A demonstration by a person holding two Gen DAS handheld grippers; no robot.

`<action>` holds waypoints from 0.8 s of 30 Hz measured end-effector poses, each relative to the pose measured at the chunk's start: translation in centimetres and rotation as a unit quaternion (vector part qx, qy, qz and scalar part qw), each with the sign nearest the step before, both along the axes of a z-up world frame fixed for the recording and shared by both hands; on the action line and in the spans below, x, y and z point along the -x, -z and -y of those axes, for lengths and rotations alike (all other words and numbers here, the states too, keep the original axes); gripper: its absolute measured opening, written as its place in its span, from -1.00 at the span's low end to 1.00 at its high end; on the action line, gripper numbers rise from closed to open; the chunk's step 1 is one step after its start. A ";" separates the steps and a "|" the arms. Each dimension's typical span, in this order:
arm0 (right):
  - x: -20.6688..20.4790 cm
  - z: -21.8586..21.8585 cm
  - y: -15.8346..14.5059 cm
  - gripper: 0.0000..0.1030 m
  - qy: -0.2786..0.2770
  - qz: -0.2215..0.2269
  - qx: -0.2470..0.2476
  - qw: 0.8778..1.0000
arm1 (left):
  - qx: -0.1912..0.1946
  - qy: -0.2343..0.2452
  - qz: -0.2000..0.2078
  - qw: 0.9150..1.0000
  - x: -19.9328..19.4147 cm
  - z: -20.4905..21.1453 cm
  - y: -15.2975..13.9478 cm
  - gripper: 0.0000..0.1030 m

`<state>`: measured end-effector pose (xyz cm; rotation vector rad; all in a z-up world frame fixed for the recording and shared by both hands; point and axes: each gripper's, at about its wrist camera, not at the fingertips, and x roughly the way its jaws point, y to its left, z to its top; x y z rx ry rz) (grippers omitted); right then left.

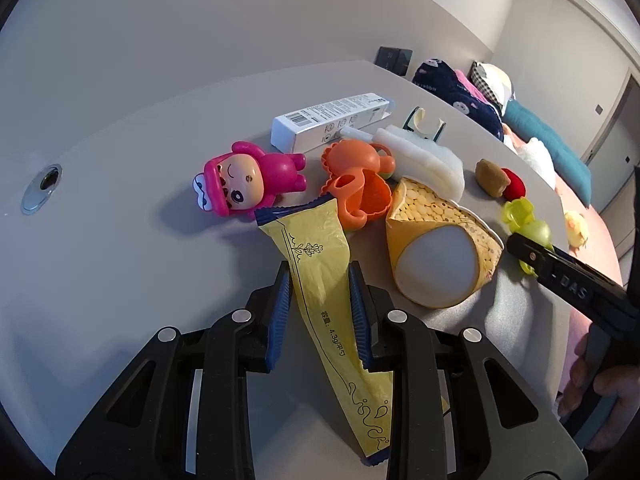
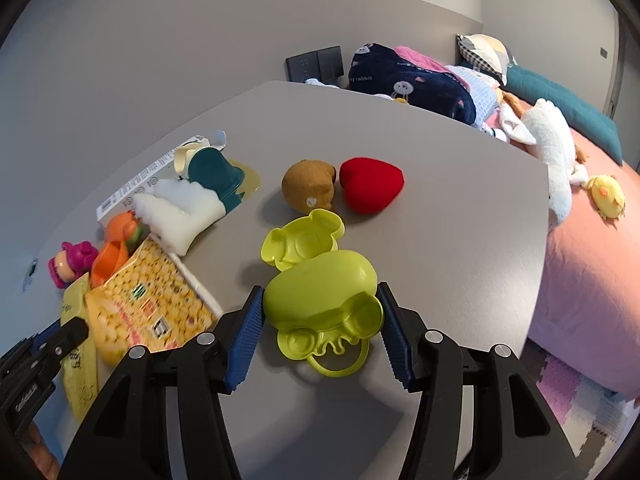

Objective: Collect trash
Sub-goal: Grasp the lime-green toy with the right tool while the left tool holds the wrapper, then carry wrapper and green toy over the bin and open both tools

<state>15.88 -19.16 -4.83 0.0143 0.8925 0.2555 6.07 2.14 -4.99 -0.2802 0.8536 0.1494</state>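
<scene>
Right gripper (image 2: 320, 320) low center, blue pads either side of lime-green toy case (image 2: 320, 300) w/o clearly touching, red heart (image 2: 371, 190) & brown plush (image 2: 308, 190) mid-frame, corn snack bag (image 2: 148, 304) lower left, grey table (image 2: 440, 220)

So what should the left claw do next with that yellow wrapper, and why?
Probably close. The left gripper has its blue fingers on either side of the yellow wrapper, apparently not yet pinching it. The wrapper lies flat on the table and looks like trash, so squeezing shut, then lifting, seems the sensible next step.
</scene>
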 end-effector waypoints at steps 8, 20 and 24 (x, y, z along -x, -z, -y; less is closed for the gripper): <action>2.9 1.5 -1.2 0.10 0.003 0.010 -0.019 1.000 | -0.005 0.005 0.016 1.000 1.7 1.2 -1.4 -0.47; 7.8 5.2 -3.0 0.10 0.019 0.028 -0.043 0.999 | -0.001 0.039 0.026 0.999 4.1 5.3 -2.2 -0.47; 9.4 6.7 -3.3 0.10 0.026 0.033 -0.046 0.998 | -0.001 0.056 0.026 0.998 4.8 7.0 -2.2 -0.47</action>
